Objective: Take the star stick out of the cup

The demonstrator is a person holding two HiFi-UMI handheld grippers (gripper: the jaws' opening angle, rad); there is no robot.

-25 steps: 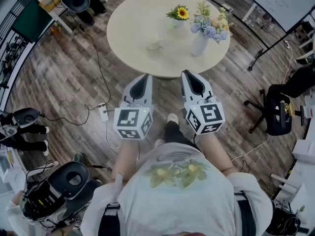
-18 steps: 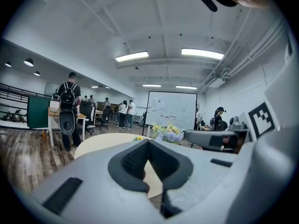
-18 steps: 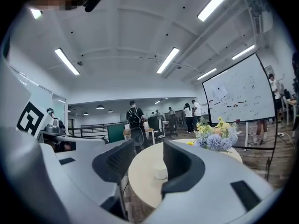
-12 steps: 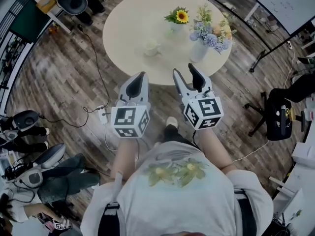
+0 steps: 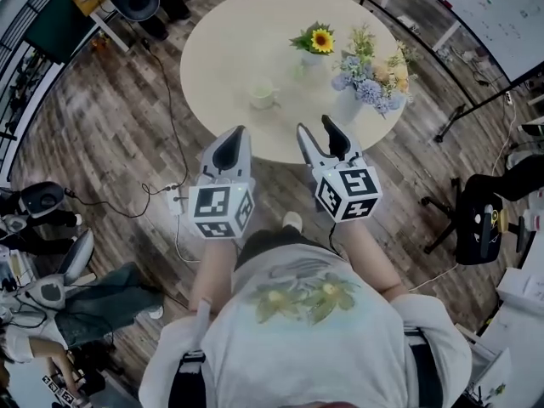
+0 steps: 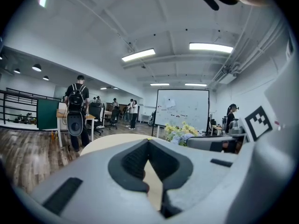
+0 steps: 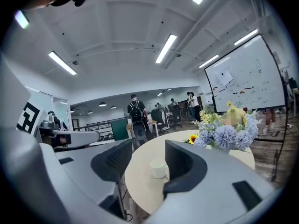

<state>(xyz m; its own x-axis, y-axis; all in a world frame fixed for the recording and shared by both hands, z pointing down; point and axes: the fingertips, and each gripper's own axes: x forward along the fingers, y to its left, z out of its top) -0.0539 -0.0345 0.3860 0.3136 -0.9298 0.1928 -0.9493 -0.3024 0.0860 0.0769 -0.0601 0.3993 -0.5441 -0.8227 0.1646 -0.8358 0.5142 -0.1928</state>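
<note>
Whitish cup [image 7: 159, 168], contents unclear, shows thru spread right hand-held gripper [image 7: 148, 144], not thru pressed-together left hand-held gripper [image 6: 148, 143].

The cup [image 5: 263, 95] is small, pale and whitish, and stands upright on the round beige table [image 5: 223, 41]. It sits near the table's middle, toward the person's side, left of the flower vases [image 5: 344, 104] and well apart from them. What it holds is too small to tell.
</note>
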